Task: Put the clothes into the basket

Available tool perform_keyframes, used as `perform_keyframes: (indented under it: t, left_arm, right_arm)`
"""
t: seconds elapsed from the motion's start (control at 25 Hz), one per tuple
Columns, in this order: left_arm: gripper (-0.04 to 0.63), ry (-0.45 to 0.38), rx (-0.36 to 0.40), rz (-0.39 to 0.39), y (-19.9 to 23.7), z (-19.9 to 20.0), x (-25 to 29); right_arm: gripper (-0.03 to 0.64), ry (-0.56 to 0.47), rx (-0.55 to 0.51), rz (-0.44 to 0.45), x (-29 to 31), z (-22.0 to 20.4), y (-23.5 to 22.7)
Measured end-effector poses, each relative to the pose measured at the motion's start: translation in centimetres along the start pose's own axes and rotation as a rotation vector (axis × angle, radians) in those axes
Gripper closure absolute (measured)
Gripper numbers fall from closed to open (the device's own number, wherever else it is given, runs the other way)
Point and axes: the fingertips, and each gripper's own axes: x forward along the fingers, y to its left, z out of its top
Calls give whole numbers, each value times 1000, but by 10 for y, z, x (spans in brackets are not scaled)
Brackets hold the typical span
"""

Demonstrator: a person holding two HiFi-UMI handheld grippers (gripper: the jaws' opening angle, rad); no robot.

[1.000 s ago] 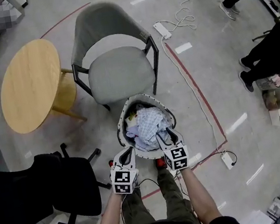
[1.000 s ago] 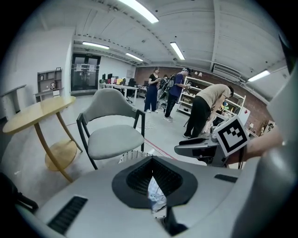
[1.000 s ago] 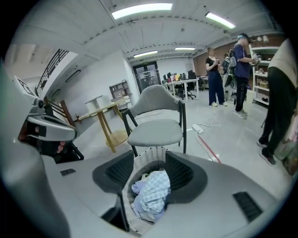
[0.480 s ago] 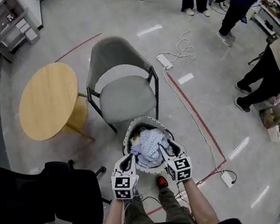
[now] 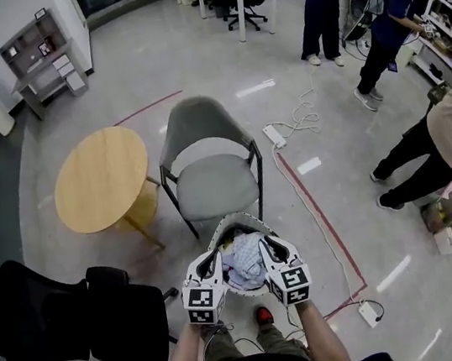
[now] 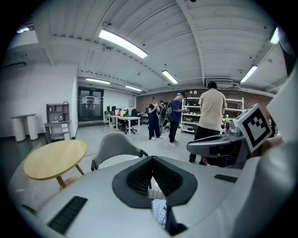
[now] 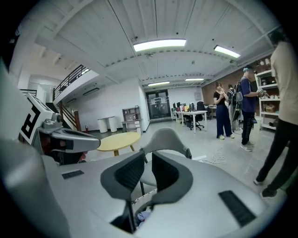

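Jaws closing (empty), R gripper [image 7: 148, 158] raised

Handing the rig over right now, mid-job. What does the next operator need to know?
Left gripper: jaws together, empty.
Right gripper: jaws have just been closing; a narrow gap remains, nothing between them.
Both are over the near side of the basket, which stands in front of the grey chair.
Done: the clothes lie piled in the basket.
Left: probably nothing; I see no other garment outside it. Check round once, then stop.
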Motion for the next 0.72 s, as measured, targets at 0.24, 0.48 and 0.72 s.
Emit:
perform_keyframes:
  t: [0.24, 0.48, 0.72]
  left_arm:
    - [589, -66, 1, 54, 1, 29, -37]
    - [589, -111, 19, 98, 5, 43, -63]
    - [589, -131, 26, 118, 1, 47, -81]
  right_arm:
    - [572, -65, -33, 34, -22, 35, 20]
    - [580, -132, -68, 83, -38, 57, 40]
    - [580, -156, -80, 114, -54, 63, 50]
